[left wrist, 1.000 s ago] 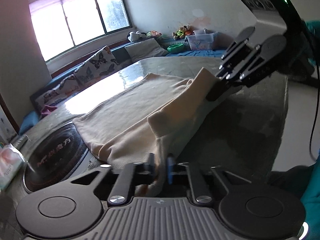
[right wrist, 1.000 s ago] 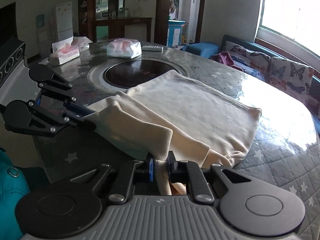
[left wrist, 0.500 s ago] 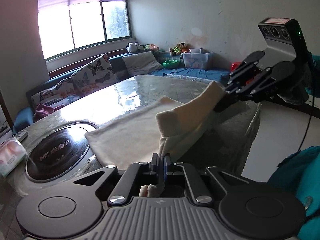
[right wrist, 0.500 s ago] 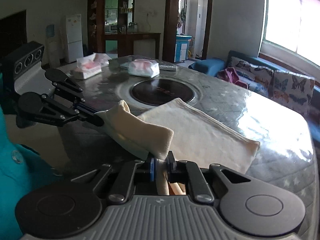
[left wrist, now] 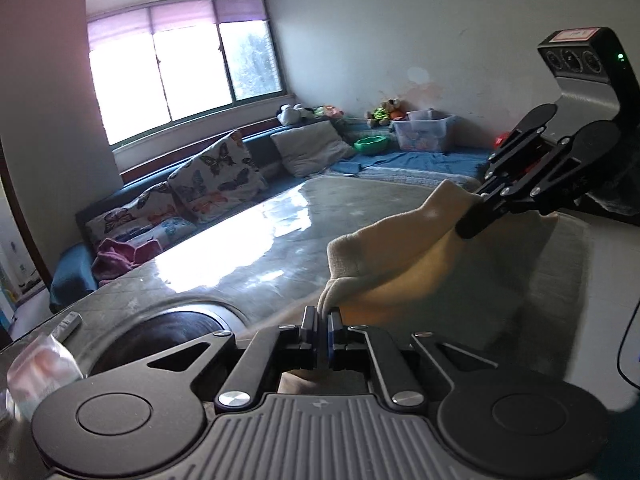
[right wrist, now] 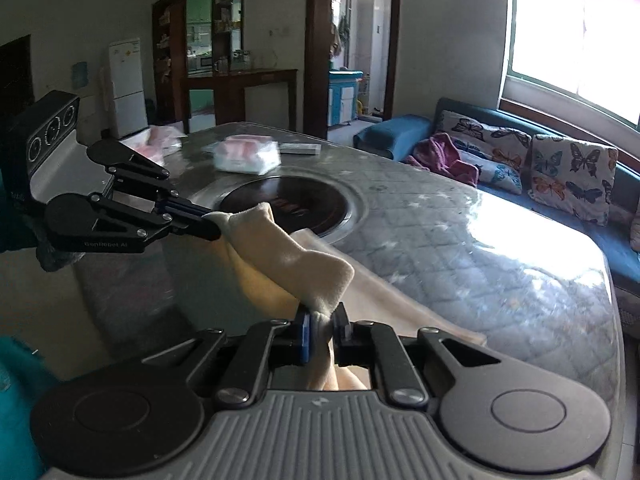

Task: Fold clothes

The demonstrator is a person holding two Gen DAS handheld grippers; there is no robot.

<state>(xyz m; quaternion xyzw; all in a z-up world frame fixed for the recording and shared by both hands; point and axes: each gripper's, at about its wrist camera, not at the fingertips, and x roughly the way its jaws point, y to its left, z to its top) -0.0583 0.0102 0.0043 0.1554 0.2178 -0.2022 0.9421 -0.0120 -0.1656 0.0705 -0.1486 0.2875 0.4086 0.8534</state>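
Note:
A cream garment point(left wrist: 384, 256) hangs stretched between both grippers above the near edge of the round table point(left wrist: 280, 232). My left gripper point(left wrist: 323, 322) is shut on one end of its top edge. My right gripper point(right wrist: 323, 330) is shut on the other end, bunching the cloth. In the left wrist view the right gripper point(left wrist: 470, 226) shows at the right, pinching the fabric. In the right wrist view the left gripper point(right wrist: 214, 226) shows at the left. The cream garment point(right wrist: 288, 260) drapes down from the held edge, and a lower part point(right wrist: 400, 312) trails on the table.
A dark round hotplate point(right wrist: 292, 206) sits in the table's middle. Tissue packs point(right wrist: 246, 156) and a remote point(right wrist: 300, 148) lie beyond it. A sofa with butterfly cushions point(right wrist: 560, 172) runs under the window. A teal sleeve point(right wrist: 16, 400) is at the lower left.
Both grippers have lifted the held edge up and back toward the table's near side. The garment, spread flat a second ago, is mostly pulled off the table and hangs between them.

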